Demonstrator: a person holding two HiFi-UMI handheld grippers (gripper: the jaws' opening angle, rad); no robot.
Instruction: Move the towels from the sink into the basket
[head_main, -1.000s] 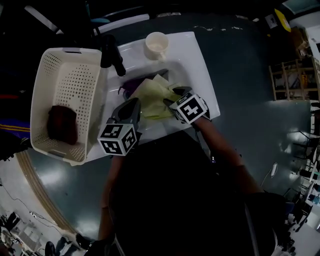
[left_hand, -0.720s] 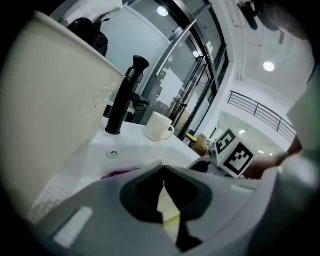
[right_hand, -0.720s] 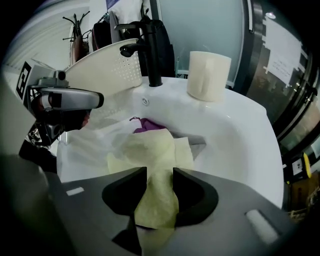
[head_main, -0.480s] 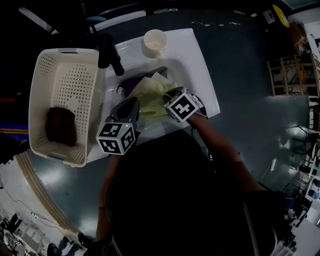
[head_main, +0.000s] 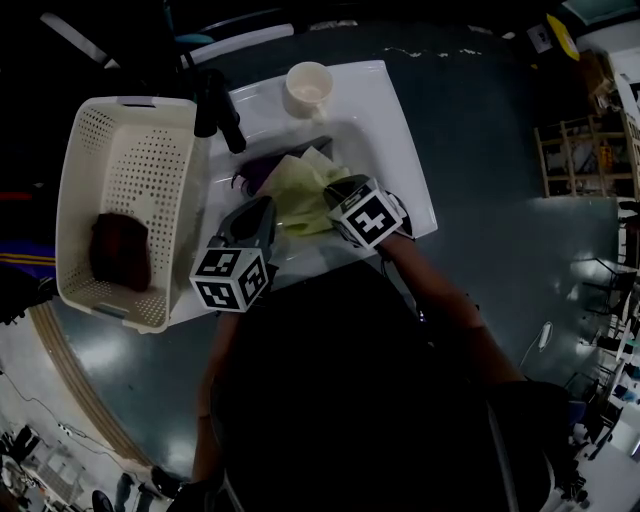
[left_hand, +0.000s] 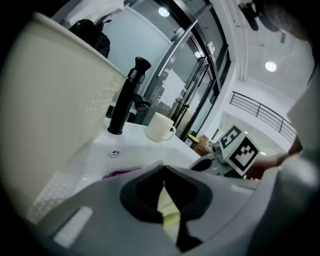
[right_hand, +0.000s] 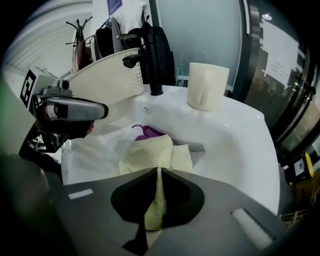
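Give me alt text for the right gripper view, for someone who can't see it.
The right tool has just closed its jaws on a fold of the yellow towel lying in the white sink. A purple cloth peeks out behind the towel. A black faucet, a cream mug and the white basket sit beyond.

- A cream mug (head_main: 309, 87) stands upright at twelve o'clock in the head view.
- A black tap (head_main: 220, 105) rises at the mug's eight o'clock, near it but apart.
- A wooden rack (head_main: 582, 160) stands at three o'clock on the dark glossy floor (head_main: 480, 130).
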